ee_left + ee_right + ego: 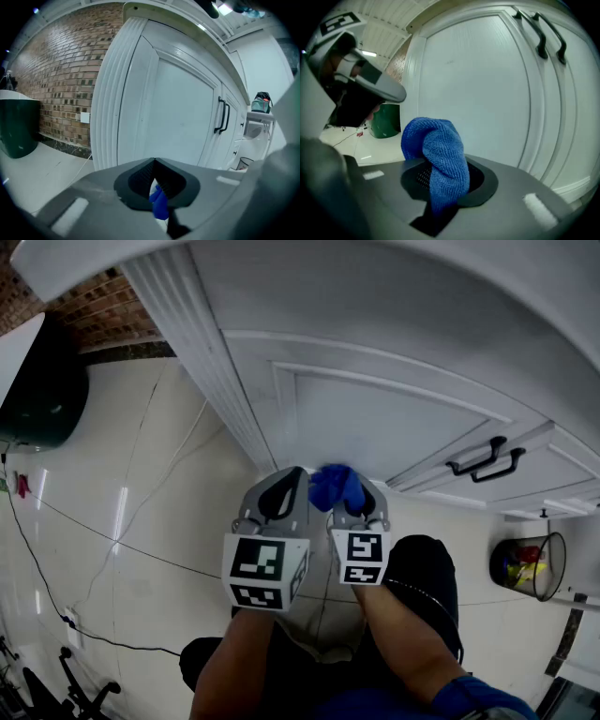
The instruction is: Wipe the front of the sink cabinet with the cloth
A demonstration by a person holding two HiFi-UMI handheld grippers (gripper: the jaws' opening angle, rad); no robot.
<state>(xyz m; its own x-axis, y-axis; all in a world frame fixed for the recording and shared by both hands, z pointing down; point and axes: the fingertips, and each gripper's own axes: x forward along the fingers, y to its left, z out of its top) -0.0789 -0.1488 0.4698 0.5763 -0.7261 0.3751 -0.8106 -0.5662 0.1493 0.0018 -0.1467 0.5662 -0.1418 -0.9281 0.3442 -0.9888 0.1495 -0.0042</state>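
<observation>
near: left gripper (154, 161) at 6 o'clock in the head view, jaws drawn together at the tips; a blue sliver shows in the slit behind them, cannot tell if it is pinched; right gripper (359, 505) just beside it toward 3 o'clock, jaws clamped on the blue microfibre cloth (438, 150); the cloth bunches up above the jaws in a rounded wad; the wad sits in front of the lower edge of the white cabinet door (394, 418), contact not clear; two black bar handles (483, 460) at 3 o'clock of the door panel; pale tiled floor (141, 502) below; wire waste basket (530, 565) at 4 o'clock; dark green bin (42, 399) at 9 o'clock; brick wall (103, 310) at 11 o'clock
</observation>
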